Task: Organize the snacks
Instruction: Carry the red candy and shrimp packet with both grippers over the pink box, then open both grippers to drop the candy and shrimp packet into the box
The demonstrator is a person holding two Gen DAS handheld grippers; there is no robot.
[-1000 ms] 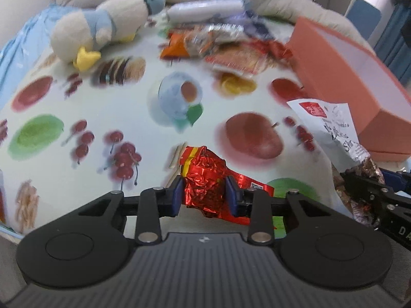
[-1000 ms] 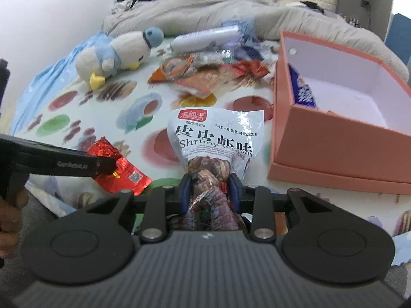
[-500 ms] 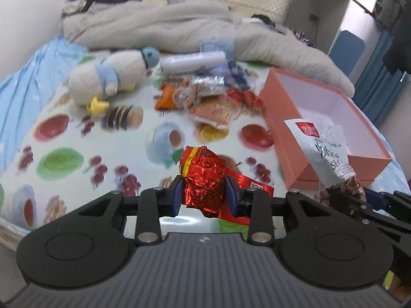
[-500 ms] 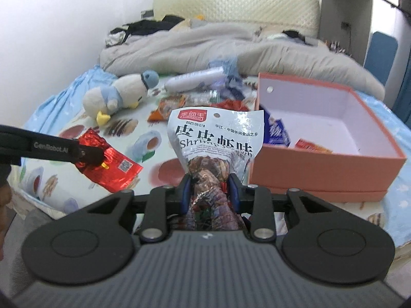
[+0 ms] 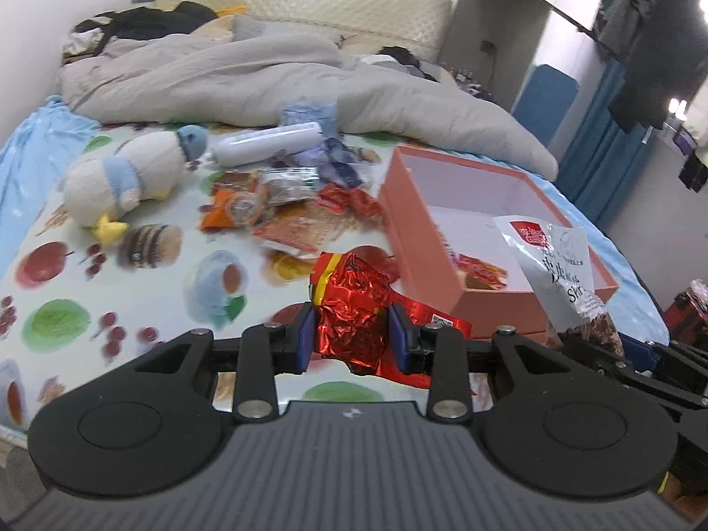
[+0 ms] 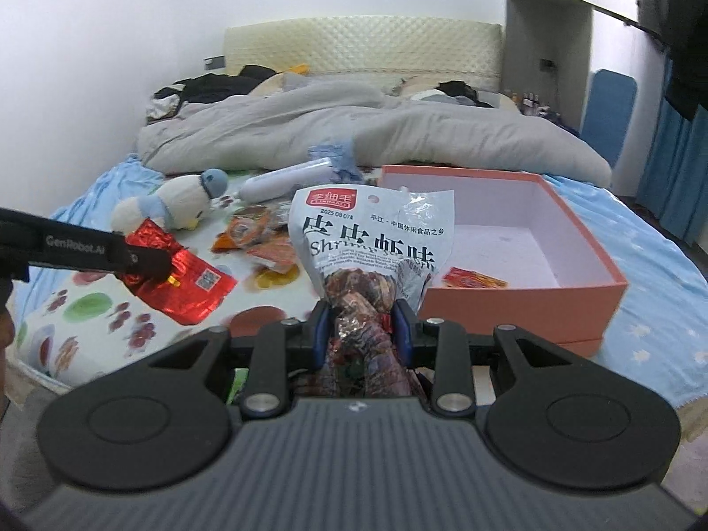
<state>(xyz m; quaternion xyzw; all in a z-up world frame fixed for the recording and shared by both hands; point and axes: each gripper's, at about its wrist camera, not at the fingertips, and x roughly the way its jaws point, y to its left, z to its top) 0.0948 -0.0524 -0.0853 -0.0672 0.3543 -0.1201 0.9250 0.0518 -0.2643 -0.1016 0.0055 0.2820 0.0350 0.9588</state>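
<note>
Both my hands have risen since the earlier frames. Left gripper [image 5: 352,340] is clamped on the red foil packet [image 5: 354,305]; right gripper [image 6: 360,336] is clamped on the shrimp snack bag [image 6: 371,239], standing upright. The orange box [image 6: 522,296] lies ahead-right, nearer the right hand. Only the right view shows the box floor fully.

Place: a lived-in bedroom in a home.
Bed [image 6: 655,239]: filling the room, a quilted headboard [image 6: 363,51] standing against the wall.
Bedding: a grey duvet [image 5: 248,75] lying rumpled.
Clothes [image 5: 655,40]: hanging at the right.
</note>
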